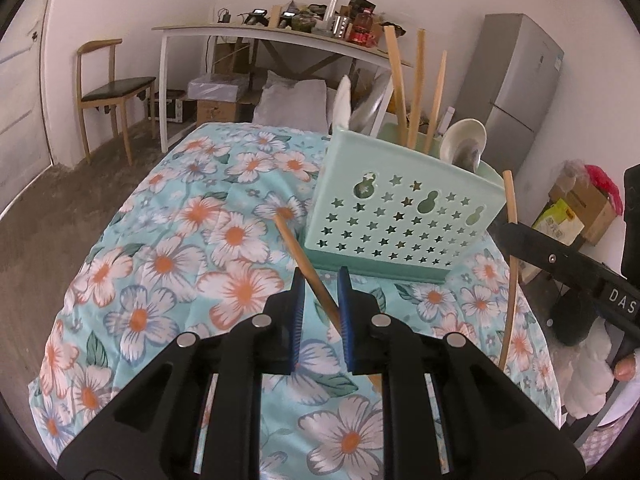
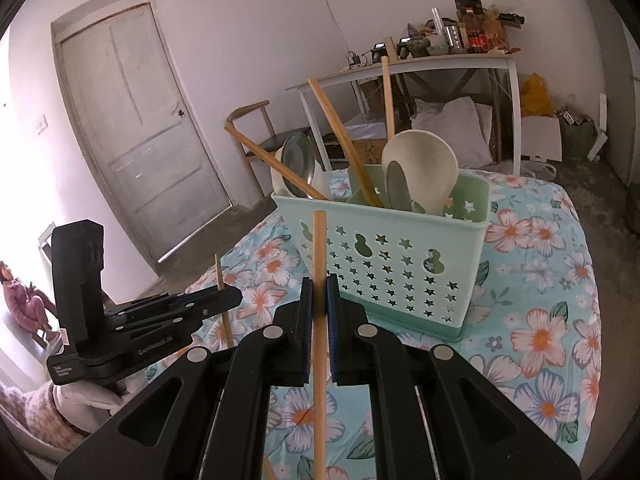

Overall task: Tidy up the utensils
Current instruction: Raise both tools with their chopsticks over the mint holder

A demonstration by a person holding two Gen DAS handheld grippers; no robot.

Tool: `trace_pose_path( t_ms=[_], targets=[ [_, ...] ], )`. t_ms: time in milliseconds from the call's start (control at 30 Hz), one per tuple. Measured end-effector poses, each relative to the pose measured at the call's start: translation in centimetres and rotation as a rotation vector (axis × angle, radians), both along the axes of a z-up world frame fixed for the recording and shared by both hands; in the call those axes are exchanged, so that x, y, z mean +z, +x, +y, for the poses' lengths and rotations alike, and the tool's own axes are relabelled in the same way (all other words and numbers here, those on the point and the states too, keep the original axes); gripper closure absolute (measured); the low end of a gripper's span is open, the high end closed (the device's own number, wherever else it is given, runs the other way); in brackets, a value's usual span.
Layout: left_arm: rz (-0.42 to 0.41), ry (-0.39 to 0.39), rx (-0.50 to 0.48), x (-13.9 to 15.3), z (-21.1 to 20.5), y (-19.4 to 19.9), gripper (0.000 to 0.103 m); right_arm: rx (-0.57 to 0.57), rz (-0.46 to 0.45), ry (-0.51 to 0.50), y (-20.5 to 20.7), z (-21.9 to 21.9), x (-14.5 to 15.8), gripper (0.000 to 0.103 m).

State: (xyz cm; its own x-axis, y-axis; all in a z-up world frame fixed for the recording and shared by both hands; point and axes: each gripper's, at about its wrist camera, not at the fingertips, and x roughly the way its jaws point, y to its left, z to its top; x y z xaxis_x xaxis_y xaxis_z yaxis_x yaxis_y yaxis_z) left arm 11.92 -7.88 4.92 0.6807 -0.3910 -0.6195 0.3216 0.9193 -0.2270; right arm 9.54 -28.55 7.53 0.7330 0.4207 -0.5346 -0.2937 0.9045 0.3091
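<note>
A pale green utensil caddy [image 2: 384, 264], pierced with star and gourd cutouts, stands upright on the floral cloth. Inside lean wooden chopsticks [image 2: 344, 140], a cream spoon [image 2: 420, 164] and a dark ladle [image 2: 298, 158]. Two more chopsticks are held in front: one slanted [image 1: 308, 272], one nearly vertical [image 2: 319, 320].

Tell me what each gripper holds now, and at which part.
The left gripper holds one wooden chopstick near mid-length. The right gripper holds another chopstick upright, gripped somewhat above its middle.
</note>
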Motion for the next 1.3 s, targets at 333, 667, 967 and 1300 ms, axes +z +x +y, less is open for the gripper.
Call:
trace_pose_path(
  t_ms=[333,667,967,1300],
  targets=[
    [0.005,0.027,-0.002,-0.2,-0.8,0.3,0.088,-0.008,-0.003,0.018,-0.2,-0.8,-0.1,0.096],
    [-0.005,0.04,-0.004,0.0,-1.2,0.3,0.088,-0.007,-0.01,0.019,-0.7,-0.9,0.1,0.096],
    [-0.047,-0.06,-0.041,2.0,-0.3,-0.6,0.093,-0.017,-0.033,0.035,-1.2,-1.5,0.9,0.096],
    [-0.248,-0.266,-0.163,9.8,1.6,-1.7,0.098,-0.06,-0.042,0.07,-1.7,-2.9,0.8,0.096]
  ],
)
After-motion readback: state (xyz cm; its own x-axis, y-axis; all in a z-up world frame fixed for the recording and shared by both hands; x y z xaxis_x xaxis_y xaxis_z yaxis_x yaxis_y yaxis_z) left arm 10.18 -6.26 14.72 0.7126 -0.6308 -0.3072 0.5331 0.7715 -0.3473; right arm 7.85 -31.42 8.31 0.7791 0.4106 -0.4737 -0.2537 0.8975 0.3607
